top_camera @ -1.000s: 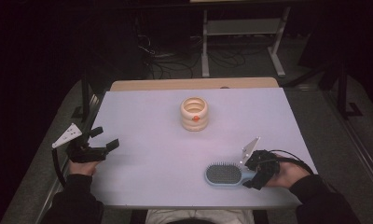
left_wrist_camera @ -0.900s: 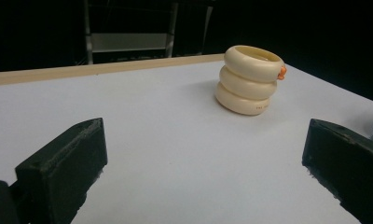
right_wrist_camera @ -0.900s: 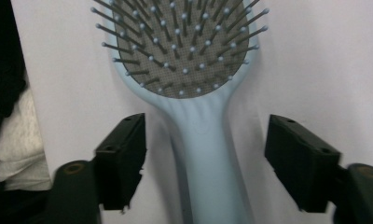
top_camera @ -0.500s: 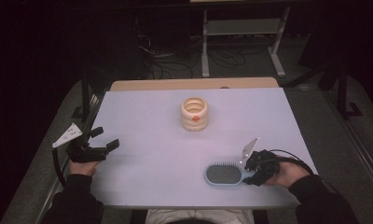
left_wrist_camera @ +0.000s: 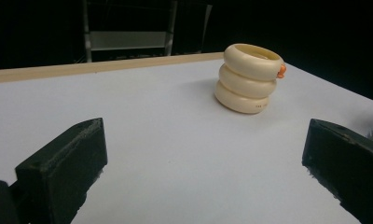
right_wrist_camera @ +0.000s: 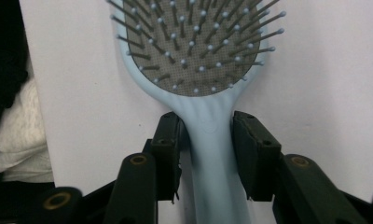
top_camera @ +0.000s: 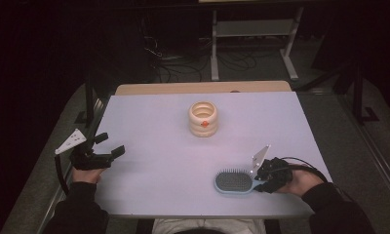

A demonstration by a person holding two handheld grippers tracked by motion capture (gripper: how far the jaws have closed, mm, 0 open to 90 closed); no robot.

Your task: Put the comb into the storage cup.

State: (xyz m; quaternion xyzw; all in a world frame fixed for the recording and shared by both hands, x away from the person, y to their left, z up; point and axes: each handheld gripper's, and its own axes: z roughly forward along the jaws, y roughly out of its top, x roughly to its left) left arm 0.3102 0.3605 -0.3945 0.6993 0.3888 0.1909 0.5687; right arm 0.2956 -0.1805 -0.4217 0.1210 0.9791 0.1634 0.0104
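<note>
A light blue hairbrush (top_camera: 233,182) (right_wrist_camera: 198,46) lies bristles up near the front right of the white table (top_camera: 159,126). My right gripper (top_camera: 262,181) (right_wrist_camera: 207,122) has just been closing, and its two pads now press on either side of the brush's handle. My left gripper (top_camera: 111,145) (left_wrist_camera: 203,135) rests at the table's left edge, jaws wide apart with nothing between them. It points toward a cream stack of rings with an orange knob (top_camera: 204,119) (left_wrist_camera: 250,79) at the table's middle back.
A wooden strip (top_camera: 203,87) runs along the table's far edge. Beyond it stand a metal shelf frame (top_camera: 251,29) and cables on the dark floor. The right gripper's cable (top_camera: 305,163) loops by the right edge.
The right gripper's jaws have drawn in onto the brush handle. Both hands and the brush stay where they were.
</note>
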